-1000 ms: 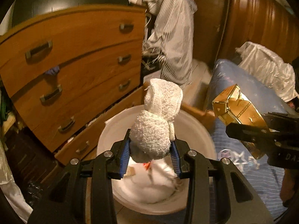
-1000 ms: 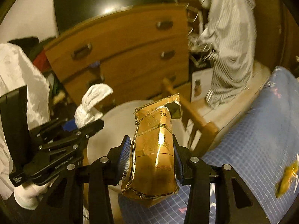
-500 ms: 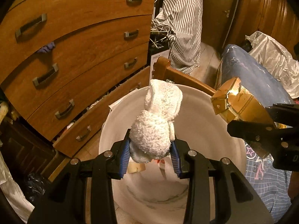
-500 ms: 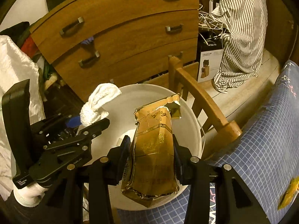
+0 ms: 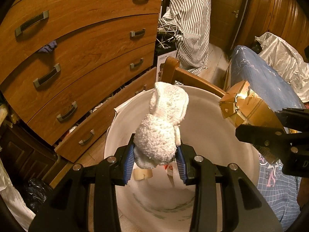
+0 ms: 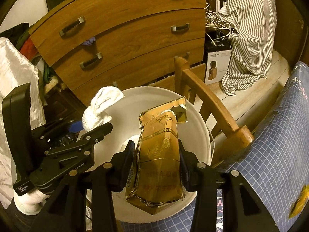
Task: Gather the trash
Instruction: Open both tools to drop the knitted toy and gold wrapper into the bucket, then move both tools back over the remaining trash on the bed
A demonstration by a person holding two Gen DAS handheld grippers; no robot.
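Over the white bucket (image 5: 216,127), the gold carton (image 6: 160,154) points away from its fingers (image 6: 129,154)

Bucket (image 5: 222,135) before dresser (image 5: 87,48), chair (image 6: 208,100) right, scraps (image 5: 143,174) inside

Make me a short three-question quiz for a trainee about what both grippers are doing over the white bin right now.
1. True or false: the left gripper is open and carries nothing.
2. Multiple choice: what does the right gripper hold? A) a glass bottle B) a crumpled gold carton C) a striped shirt
3. Fill in: both held items hang above the mouth of the white ____.

Key
1. False. It is shut on the white cloth wad.
2. B. The carton sits upright between the shut jaws.
3. Bin. Some scraps already lie at its bottom, and it stands beside the wooden chair in front of the wooden dresser.
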